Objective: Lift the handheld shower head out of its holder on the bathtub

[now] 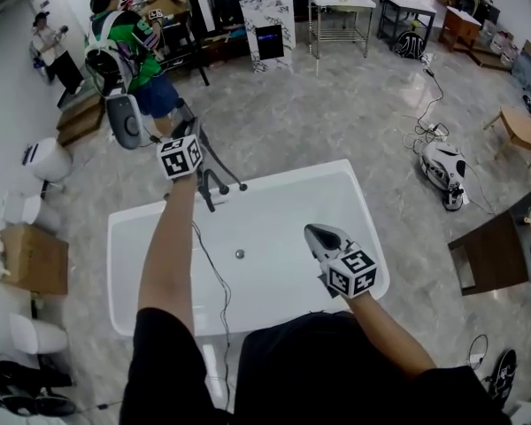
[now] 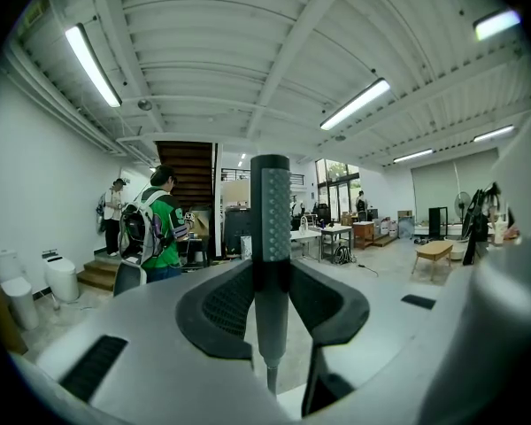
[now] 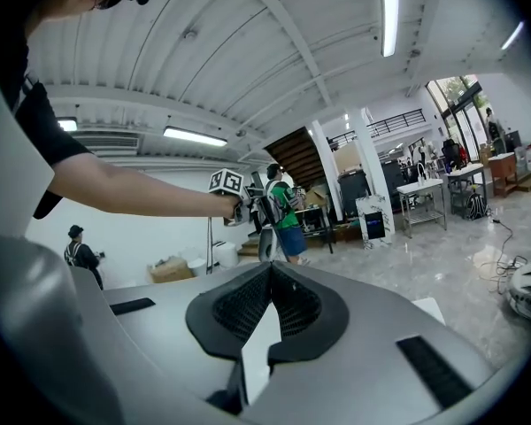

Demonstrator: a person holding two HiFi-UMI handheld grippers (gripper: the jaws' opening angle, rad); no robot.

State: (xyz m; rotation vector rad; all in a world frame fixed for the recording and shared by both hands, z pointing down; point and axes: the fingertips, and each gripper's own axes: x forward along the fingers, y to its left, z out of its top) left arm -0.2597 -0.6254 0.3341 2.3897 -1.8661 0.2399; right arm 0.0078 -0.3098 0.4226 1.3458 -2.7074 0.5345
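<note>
White bathtub [image 1: 274,220], grey, seemingly dotted shower head [image 2: 270,215], mottled grey floor [image 1: 336,104]

grey shower head [image 1: 122,120] stands upright, raised above the white bathtub [image 1: 363,211] rim.

The bathtub [image 1: 133,237] fills the middle of the head view, its drain [image 1: 240,254] at its centre. On the far rim, left of centre, stands the tap fitting [image 1: 214,184]. Just above it is the left gripper [image 1: 186,135], with the shower head [image 1: 124,120] up and left. The right gripper [image 1: 314,233] sits over the tub's right half. A cardboard box [image 1: 34,257] lies left of the tub.
</note>
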